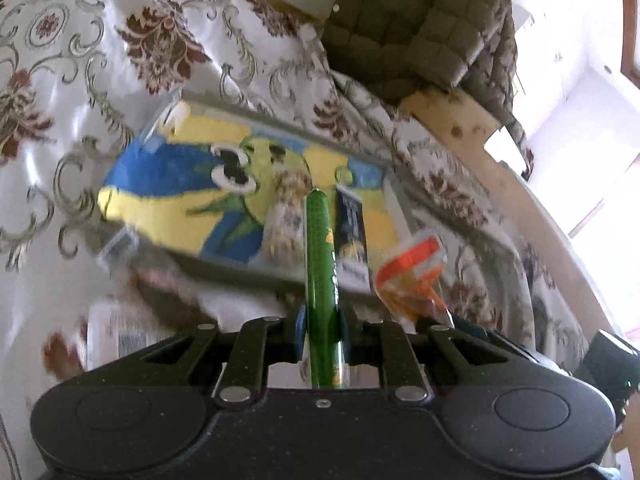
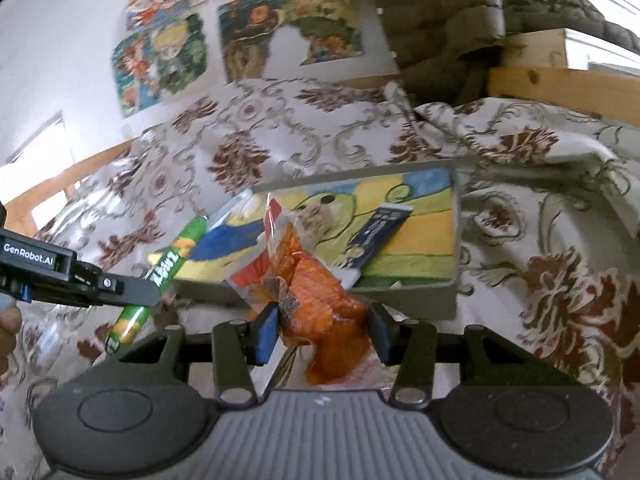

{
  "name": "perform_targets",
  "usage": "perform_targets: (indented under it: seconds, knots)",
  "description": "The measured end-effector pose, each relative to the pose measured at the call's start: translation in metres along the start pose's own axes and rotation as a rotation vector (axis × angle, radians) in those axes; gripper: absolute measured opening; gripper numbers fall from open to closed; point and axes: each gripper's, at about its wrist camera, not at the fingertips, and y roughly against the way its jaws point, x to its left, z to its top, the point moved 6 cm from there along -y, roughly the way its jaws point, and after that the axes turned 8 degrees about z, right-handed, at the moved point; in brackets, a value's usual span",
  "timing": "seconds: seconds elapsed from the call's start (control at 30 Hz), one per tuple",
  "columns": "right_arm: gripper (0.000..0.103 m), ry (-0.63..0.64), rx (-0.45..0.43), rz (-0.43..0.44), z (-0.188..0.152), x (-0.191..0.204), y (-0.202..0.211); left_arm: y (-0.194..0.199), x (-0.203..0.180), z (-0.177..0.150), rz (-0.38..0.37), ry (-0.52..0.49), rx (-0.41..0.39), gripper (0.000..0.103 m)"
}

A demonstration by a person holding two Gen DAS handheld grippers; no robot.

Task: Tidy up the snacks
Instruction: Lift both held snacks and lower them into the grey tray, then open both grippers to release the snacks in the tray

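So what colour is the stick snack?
Green stick, clearest in the left wrist view.

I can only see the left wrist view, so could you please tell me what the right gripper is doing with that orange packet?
Observer: The right gripper has a jaw on either side of the orange snack bag. One pad touches the bag; I cannot tell whether the other does.
Operator: Thank you. Where does my green stick sit relative to the tray?
Observer: The left gripper holds the green snack stick with its tip at the left edge of the tray.
Operator: And the dark blue packet?
Observer: The dark blue packet lies flat on the tray's floor, in the right half as seen from the right wrist.
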Motion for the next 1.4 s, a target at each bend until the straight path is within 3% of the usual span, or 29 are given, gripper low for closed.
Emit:
perform_targets:
  seconds: [0.23,0.4,0.77,1.07,1.17,1.2,1.4]
  knots:
    - [0.052,0.036,-0.018,-0.043,0.036,-0.006,-0.033,-0.027,0.019,0.046,0.009,0.061,-0.079,0.018]
    - [0.052,0.079,-0.001,-0.058,0.048,-0.007,-0.066,-0.051,0.029,0.062,0.043,0.049,-0.079,0.018]
    - [0.053,0.12,0.072,-0.071,0.036,-0.012,-0.096,-0.09,0.05,0.052,0.093,0.067,-0.031,0.019]
    - [0.06,0.097,0.08,-0.086,0.03,-0.016,-0.092,-0.092,0.046,0.047,0.135,0.02,-0.027,0.019]
    - [0.061,0.097,0.064,-0.094,0.033,-0.016,-0.087,-0.087,0.04,0.049,0.144,-0.005,-0.048,0.029]
    - [0.063,0.096,0.062,-0.093,0.034,-0.017,-0.085,-0.085,0.038,0.05,0.148,-0.013,-0.057,0.038]
    - [0.081,0.109,0.008,-0.104,0.042,-0.011,-0.063,-0.063,0.023,0.052,0.171,-0.051,-0.13,0.069]
